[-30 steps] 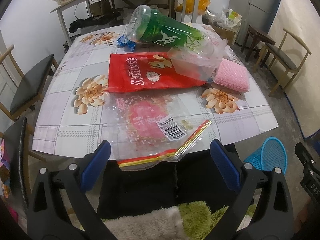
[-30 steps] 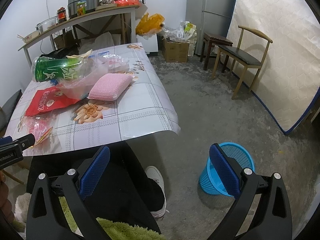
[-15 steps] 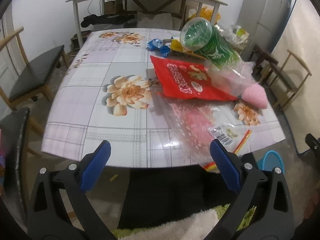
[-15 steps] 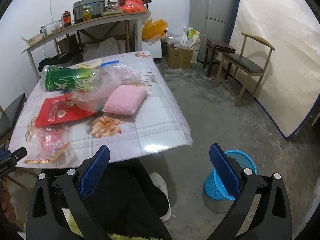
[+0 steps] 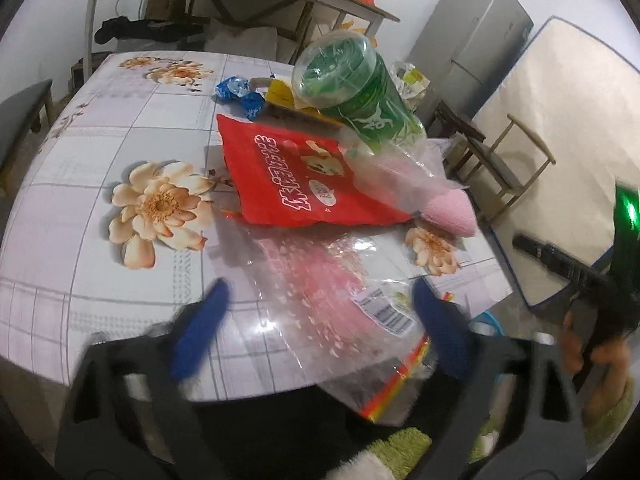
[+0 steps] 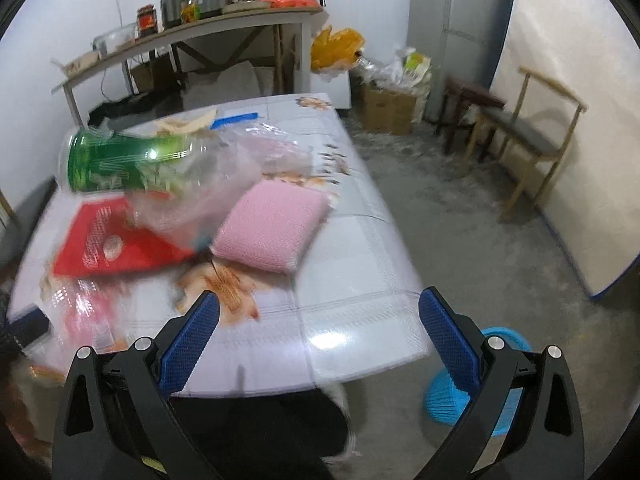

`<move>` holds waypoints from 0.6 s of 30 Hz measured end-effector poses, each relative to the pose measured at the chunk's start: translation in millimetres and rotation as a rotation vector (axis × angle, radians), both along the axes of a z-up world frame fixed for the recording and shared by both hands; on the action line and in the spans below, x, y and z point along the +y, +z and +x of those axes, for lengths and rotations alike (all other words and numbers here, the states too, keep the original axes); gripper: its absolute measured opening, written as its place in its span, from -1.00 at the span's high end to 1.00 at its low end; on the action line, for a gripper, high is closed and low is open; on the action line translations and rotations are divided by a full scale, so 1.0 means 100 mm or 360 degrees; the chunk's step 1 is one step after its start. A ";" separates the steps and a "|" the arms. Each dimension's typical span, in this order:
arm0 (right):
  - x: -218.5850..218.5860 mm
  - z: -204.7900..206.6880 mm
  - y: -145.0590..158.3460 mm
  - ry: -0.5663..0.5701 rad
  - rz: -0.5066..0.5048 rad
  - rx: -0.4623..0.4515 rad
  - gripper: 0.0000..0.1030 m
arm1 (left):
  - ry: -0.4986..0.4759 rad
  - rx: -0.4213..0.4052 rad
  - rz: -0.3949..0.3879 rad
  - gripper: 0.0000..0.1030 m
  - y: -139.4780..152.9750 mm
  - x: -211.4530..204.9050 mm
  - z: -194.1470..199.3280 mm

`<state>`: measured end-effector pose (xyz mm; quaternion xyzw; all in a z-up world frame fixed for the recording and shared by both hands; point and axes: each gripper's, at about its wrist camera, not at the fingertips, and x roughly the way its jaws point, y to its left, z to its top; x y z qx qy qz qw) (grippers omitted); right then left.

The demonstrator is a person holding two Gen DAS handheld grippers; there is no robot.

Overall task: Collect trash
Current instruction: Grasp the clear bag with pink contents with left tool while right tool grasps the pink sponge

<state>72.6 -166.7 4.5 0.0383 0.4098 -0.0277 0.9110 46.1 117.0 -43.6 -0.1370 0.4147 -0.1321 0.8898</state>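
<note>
Nothing collected yet, I judge: red bag (image 5: 296, 176), green bottle (image 5: 360, 92), clear wrapper (image 5: 320, 280) all on table (image 5: 80, 200); bin (image 6: 468, 396) on floor, near right. Left tongs (image 5: 320, 328) and right tongs (image 6: 316, 336) both wide open, holding nothing.

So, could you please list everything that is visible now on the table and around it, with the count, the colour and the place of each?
green bottle: one, lying on the pile at the far side of the table
red packet: one, flat at the table's middle
clear bag with pink print: one, at the near edge, overhanging it
thin clear bag: one, crumpled, over the bottle's neck
pink pad: one, right of the red packet
blue wrapper: one, crumpled, far side
table: one, white floral cloth
basket: one, blue, on the floor right of the table
wooden chair: one, by the right wall
left gripper: blue jaws open, either side of the clear bag with pink print
right gripper: blue jaws open, holding nothing
</note>
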 end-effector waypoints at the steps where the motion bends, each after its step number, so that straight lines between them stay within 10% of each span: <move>1: -0.01 0.12 -0.01 0.0005 0.0061 0.0018 -0.88 | -0.0002 0.0026 0.0004 -0.30 -0.03 0.00 0.02; 18: -0.34 0.92 -0.65 -0.0106 0.0745 0.0264 -0.65 | -0.0062 0.0155 -0.0083 0.83 -0.25 0.07 0.12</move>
